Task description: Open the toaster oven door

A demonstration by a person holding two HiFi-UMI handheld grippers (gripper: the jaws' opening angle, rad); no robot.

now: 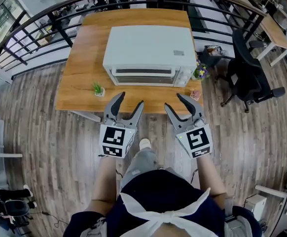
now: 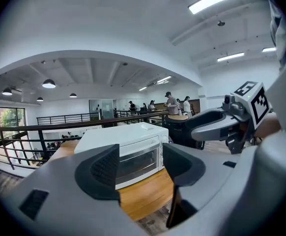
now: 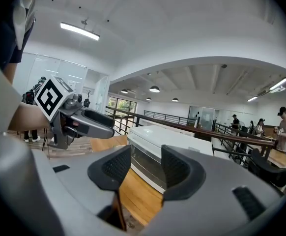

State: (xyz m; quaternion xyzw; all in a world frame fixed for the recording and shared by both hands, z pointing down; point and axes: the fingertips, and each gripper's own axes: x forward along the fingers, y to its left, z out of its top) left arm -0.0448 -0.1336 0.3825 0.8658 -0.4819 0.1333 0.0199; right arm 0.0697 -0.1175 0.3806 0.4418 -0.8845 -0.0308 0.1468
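Note:
A white toaster oven (image 1: pixel 149 54) stands on the wooden table (image 1: pixel 79 78), its glass door shut and facing me. Both grippers hover in front of the table's near edge, short of the oven. My left gripper (image 1: pixel 129 103) is open with nothing between its fingers; its own view shows the oven (image 2: pixel 126 151) ahead between the pads. My right gripper (image 1: pixel 176 102) is open and empty too, and the oven (image 3: pixel 170 149) sits ahead of it.
A small potted plant (image 1: pixel 98 89) sits on the table's front left. A flower pot (image 1: pixel 200 72) and a small pink thing (image 1: pixel 195 95) are by the oven's right side. A black office chair (image 1: pixel 249 75) stands to the right, a railing (image 1: pixel 40 21) behind the table.

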